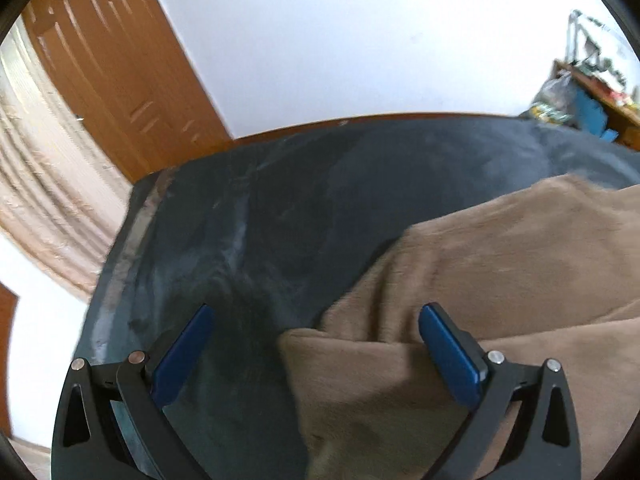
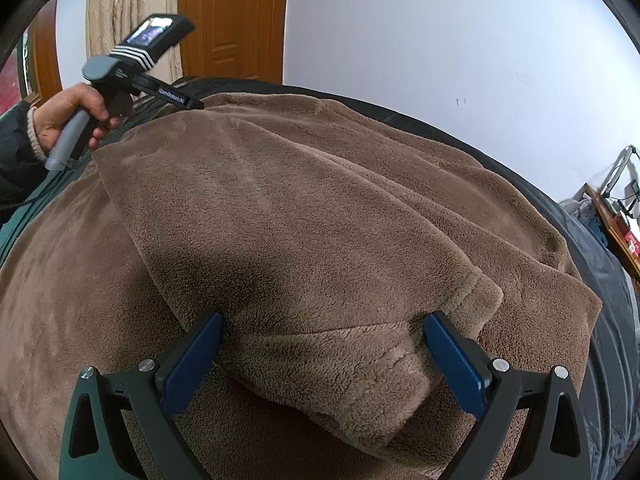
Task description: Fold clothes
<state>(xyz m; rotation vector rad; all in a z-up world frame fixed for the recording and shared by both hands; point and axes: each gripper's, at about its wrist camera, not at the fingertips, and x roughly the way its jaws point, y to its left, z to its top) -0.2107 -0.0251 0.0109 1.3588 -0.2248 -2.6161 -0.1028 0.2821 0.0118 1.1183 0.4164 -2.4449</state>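
Observation:
A brown fleece garment (image 2: 304, 216) lies spread over a dark bed cover (image 1: 248, 216). One sleeve (image 2: 320, 360) is folded across the body, its cuff end between the blue pads of my right gripper (image 2: 324, 354), which is open and just above it. In the left wrist view my left gripper (image 1: 316, 344) is open too, over the garment's (image 1: 500, 264) left edge, with a folded corner (image 1: 320, 344) between its fingers, not pinched. From the right wrist view the left gripper's body (image 2: 136, 60) shows at the far left, held by a person's hand (image 2: 68, 116); its fingers are hidden there.
A wooden door (image 1: 108, 60) and a beige curtain (image 1: 44, 184) stand behind the bed on the left. White wall (image 2: 440, 40) fills the back. A cluttered wooden desk (image 1: 600, 92) sits at the far right. Bare dark cover lies left of the garment.

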